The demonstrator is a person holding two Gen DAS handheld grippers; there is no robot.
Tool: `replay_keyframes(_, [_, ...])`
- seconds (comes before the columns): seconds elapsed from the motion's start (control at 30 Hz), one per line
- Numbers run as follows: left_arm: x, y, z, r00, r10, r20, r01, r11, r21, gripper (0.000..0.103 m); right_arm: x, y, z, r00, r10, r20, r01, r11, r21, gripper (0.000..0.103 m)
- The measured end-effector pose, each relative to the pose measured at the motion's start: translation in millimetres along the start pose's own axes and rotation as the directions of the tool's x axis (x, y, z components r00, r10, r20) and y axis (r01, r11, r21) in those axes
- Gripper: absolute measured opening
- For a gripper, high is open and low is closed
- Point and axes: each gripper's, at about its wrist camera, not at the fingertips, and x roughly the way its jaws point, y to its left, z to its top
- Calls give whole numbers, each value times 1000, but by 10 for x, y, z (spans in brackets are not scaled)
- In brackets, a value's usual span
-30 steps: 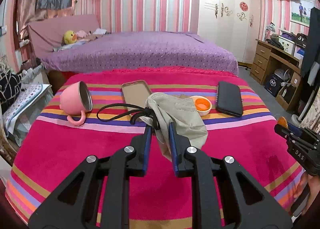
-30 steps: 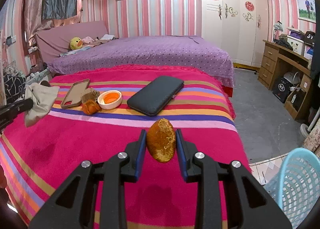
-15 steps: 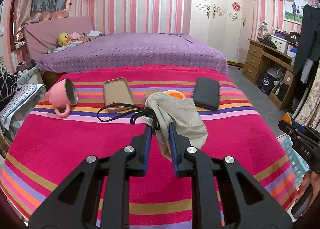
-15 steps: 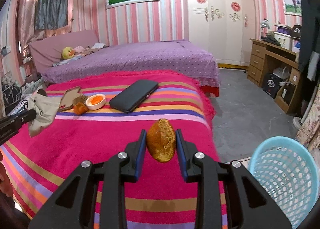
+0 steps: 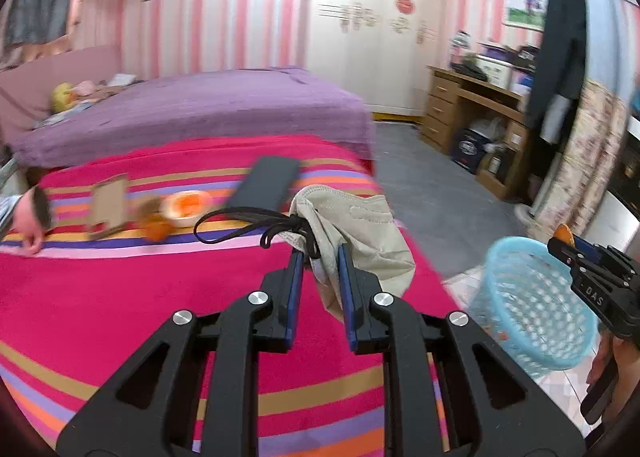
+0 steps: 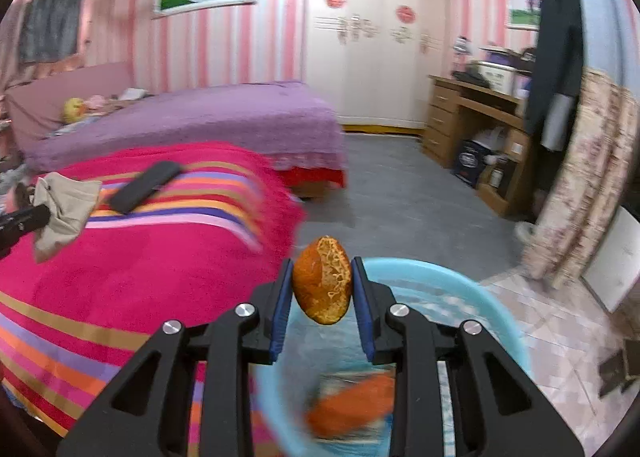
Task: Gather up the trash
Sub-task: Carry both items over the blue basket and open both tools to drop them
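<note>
As I looked along my left gripper (image 5: 319,269), it was pinched tight on the used face mask (image 5: 360,229), whose black strings (image 5: 248,223) dangled over the striped blanket (image 5: 120,297). The blue basket (image 5: 532,297) had come into sight on the floor to my right (a second ago I saw only the bed). More peel (image 5: 158,229) waited far back by the little bowl (image 5: 186,205).

Along my right gripper (image 6: 322,289), the fingers squeezed the orange peel (image 6: 322,281) right above the basket (image 6: 500,317), which had been off to the side before. Something orange (image 6: 352,405) already lay inside. I think letting go comes next, then the mask.
</note>
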Motion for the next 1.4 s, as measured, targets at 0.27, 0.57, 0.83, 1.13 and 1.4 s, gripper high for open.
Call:
replay_keyframes(0.27, [250, -964, -106, 994, -109, -30, 112, 987, 112, 17, -39, -809, -168, 992, -119, -32, 121, 991, 65, 29])
replay_keyframes(0.57, [634, -1747, -186, 974, -197, -114, 215, 961, 177, 17, 60, -1123, -273, 985, -162, -62, 167, 982, 85, 29])
replay_keyframes(0.83, [814, -2113, -289, 958, -225, -180, 262, 939, 221, 61, 94, -1281, -377, 978, -188, -91, 198, 973, 119, 29])
replay_keyframes(1.13, [737, -1809, -122, 981, -160, -111, 180, 963, 199, 92, 109, -1246, -385, 977, -192, -94, 202, 972, 117, 29])
replay_keyframes(1.4, [649, -1445, 32, 992, -106, -71, 117, 978, 176, 97, 201, -1039, -402, 978, -185, -100, 195, 976, 98, 32])
